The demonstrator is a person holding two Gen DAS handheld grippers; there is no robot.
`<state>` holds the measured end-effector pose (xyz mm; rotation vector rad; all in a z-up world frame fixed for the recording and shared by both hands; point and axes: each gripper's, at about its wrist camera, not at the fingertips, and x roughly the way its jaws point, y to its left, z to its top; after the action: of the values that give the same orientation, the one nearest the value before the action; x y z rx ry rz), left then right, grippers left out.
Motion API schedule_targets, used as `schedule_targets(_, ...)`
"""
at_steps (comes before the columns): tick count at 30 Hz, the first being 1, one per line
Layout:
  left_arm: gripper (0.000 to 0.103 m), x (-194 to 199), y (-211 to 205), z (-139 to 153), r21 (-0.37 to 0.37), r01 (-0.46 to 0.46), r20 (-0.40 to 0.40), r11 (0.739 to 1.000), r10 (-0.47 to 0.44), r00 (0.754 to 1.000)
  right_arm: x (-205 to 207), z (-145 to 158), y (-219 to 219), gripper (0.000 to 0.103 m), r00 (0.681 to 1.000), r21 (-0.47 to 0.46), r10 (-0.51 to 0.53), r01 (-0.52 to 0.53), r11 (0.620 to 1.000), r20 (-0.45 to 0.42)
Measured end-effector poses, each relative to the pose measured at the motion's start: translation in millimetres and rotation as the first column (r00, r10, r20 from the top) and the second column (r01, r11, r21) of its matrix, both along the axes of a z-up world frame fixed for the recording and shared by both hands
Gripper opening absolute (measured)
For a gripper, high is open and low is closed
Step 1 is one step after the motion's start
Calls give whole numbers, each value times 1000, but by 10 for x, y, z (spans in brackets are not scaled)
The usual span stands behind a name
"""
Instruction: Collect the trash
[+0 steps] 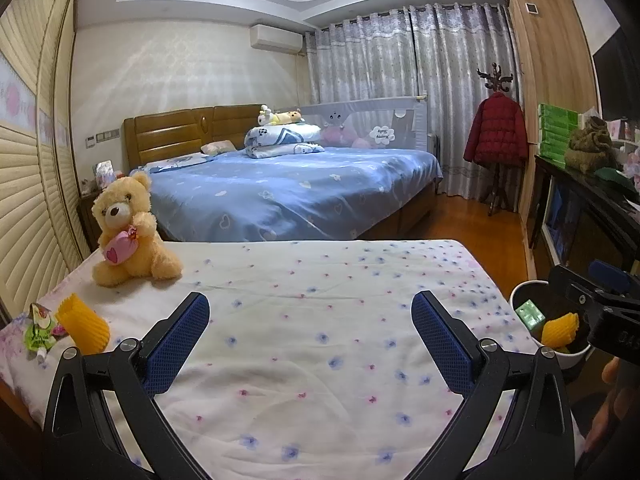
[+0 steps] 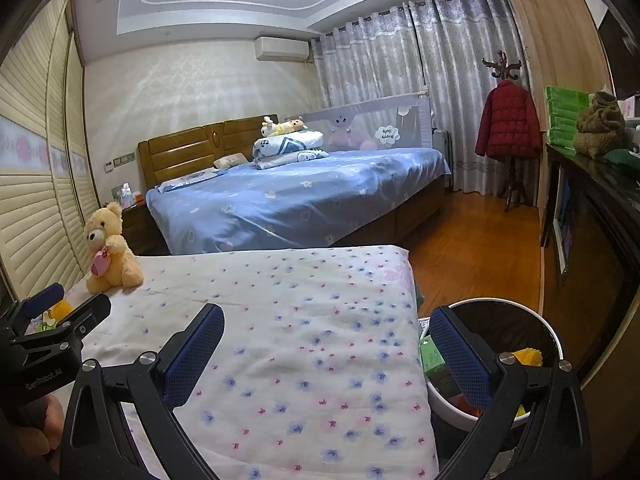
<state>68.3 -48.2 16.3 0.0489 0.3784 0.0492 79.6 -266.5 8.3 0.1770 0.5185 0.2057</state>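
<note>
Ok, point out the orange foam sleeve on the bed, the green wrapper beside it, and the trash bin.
orange foam sleeve [image 1: 83,327], left wrist view, ribbed side.
green wrapper [image 1: 39,334], left wrist view, crumpled middle.
trash bin [image 2: 452,412], right wrist view, white outer wall.

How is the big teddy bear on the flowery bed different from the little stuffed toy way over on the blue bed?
The big teddy bear sits upright on the flowery bed; the little stuffed toy lies flat atop folded bedding on the blue bed. The teddy bear is golden tan and holds a pink heart; the little toy is pale yellow and white. Both are soft plush animals.
</note>
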Motion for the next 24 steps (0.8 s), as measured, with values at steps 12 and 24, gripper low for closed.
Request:
schedule_targets(12, 103, 5, 9, -23, 2, -2, -1, 1000, 2, 1000, -13, 23, 1, 103, 1000, 1, 0, 0, 1000, -2)
schedule_targets(24, 103, 11, 11, -19, 4, 3, -3, 1000, -3, 1000, -14, 27, 7, 103, 1000, 3, -2, 2, 1000, -3)
